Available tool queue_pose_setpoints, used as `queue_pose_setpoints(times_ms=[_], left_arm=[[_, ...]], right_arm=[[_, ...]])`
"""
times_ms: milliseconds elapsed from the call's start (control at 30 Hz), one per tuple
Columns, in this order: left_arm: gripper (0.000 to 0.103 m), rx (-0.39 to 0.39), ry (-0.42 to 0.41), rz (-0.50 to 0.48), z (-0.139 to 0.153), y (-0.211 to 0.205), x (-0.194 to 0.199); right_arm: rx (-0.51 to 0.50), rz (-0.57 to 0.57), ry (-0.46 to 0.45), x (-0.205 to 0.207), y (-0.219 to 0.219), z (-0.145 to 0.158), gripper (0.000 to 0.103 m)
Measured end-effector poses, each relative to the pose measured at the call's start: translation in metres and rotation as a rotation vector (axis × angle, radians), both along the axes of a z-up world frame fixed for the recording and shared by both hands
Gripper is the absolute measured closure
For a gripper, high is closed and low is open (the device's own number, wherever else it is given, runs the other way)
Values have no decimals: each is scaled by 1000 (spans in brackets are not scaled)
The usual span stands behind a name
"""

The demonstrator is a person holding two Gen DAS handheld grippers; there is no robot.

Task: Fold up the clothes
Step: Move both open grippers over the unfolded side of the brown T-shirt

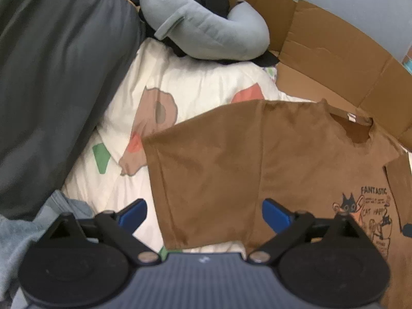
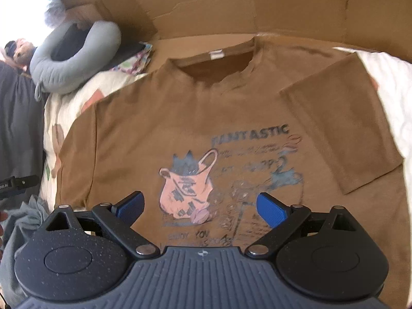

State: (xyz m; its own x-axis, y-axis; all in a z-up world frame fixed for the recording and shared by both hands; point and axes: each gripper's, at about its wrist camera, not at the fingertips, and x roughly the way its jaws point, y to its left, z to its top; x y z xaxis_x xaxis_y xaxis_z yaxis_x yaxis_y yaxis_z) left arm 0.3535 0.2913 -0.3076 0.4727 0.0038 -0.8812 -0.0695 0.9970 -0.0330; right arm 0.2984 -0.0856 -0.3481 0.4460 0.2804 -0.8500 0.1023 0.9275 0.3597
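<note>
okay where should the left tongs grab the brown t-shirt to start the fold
Probably the outer edge of the sleeve nearest the left tongs, coming in from the quilt side. The brown t-shirt lies flat, print up, and that sleeve edge is a free border, easy to pinch and carry inward.

Bed surface: white quilt (image 1: 206,82) with tan, green and coral shapes. Brown T-shirt (image 2: 206,108) lies flat on it, print side up, collar toward flattened cardboard (image 2: 231,7) at far edge. Grey U-shaped pillow (image 1: 206,25) at quilt's far left corner. Dark grey bedding (image 1: 59,77) along left side.
</note>
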Motion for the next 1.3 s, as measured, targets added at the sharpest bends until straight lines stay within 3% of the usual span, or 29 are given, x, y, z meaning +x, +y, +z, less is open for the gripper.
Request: queue_pose_setpoints(times_ms=[167,367,733,900,1300], left_arm=[[15,-18,-44,41,-11,9,-10],[33,-17,-98,79,-19,14,-15],[43,-34,-20,98,-56,16,-30],[55,-86,-6,168,-68,27,-36],[61,-101,-2,281,-89,37,-30]], right_arm=[[24,27,-14,-6,16,-25,6],[59,55,-5,-14,40,-52,7],[91,65,3,-14,48,-70,10],[132,29,20,-14,49,-75,10],[130,46,36,-8,55,-84,10]])
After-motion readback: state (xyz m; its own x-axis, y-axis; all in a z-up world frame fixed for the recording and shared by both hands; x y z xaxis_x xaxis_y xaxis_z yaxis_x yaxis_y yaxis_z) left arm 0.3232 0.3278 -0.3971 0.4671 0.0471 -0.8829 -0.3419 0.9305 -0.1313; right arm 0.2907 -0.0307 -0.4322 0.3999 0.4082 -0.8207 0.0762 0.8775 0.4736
